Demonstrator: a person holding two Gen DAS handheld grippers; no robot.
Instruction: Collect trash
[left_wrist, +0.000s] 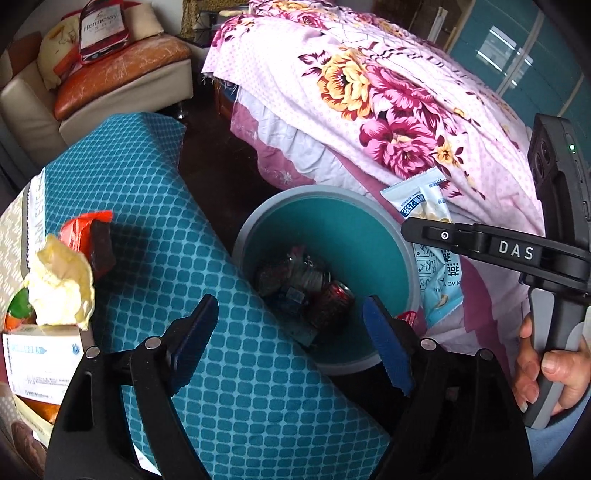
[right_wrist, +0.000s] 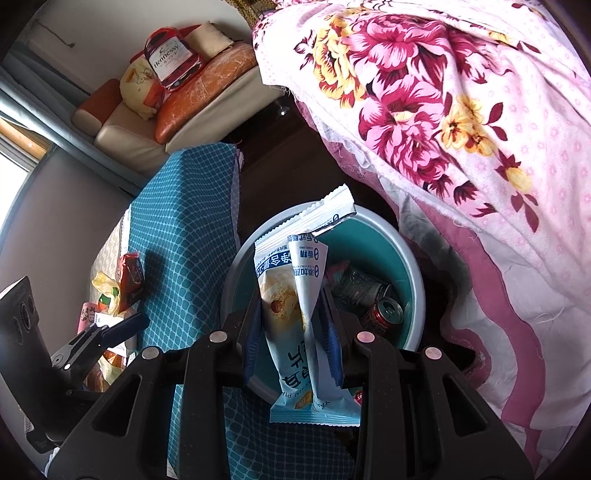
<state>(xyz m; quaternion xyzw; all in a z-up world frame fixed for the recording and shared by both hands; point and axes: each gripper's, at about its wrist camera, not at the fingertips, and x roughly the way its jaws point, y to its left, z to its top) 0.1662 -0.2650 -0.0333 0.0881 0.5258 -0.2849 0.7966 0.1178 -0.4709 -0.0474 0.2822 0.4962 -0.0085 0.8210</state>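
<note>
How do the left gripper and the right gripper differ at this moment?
The left gripper is open and holds nothing; the right gripper is shut on a light blue wrapper. The left gripper's blue pads stand wide apart; the right gripper's pads press the wrapper. Both point down toward the teal bin.

R gripper (right_wrist: 291, 328) clamps a pale blue snack wrapper (right_wrist: 295, 295) btwn its pads, wrapper upright, ends sticking out above & below the fingers. Just beyond the fingertips: teal bin (right_wrist: 413, 266) w/ a red can (right_wrist: 384, 312) and crushed cans inside. L of fingers, teal checked cloth (right_wrist: 184, 236); far L, other gripper (right_wrist: 110, 332).
</note>
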